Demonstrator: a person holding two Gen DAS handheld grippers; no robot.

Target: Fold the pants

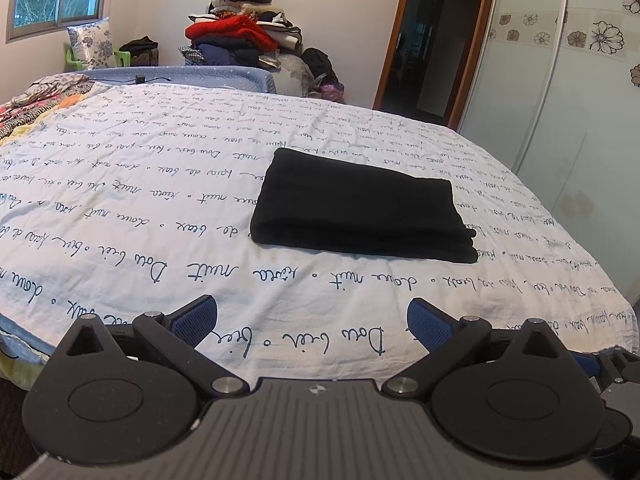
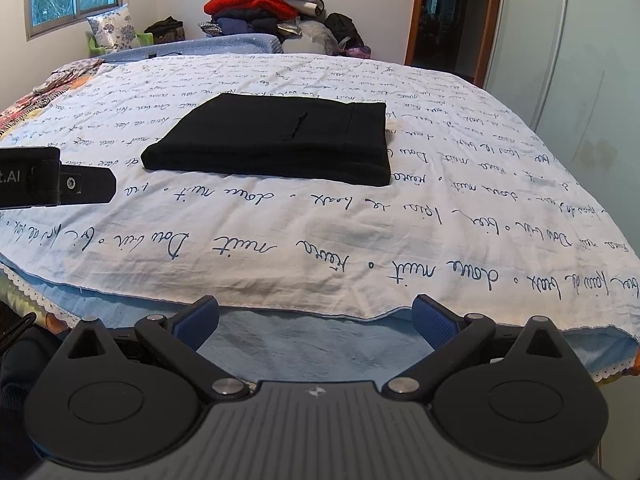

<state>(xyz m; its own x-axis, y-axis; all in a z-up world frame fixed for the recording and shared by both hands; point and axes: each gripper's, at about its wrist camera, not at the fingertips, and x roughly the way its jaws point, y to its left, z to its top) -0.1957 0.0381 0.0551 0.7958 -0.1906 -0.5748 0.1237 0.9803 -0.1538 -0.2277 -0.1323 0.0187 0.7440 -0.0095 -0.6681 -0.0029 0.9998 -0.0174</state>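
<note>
The black pants [image 1: 360,208] lie folded into a flat rectangle in the middle of the white script-printed bed sheet [image 1: 140,200]. In the right wrist view the folded pants [image 2: 280,140] show a pocket slit and waistband seam on top. My left gripper [image 1: 312,320] hovers over the near part of the sheet, open and empty, well short of the pants. My right gripper [image 2: 316,320] is open and empty over the bed's front edge. The left gripper's body [image 2: 56,184] shows at the left of the right wrist view.
A pile of clothes [image 1: 244,28] with a red garment stands beyond the bed's far end. A floral pillow [image 1: 90,42] leans under the window. A patterned blanket [image 1: 36,100] covers the bed's far left. A doorway [image 1: 428,40] and a sliding wardrobe door [image 1: 580,120] are on the right.
</note>
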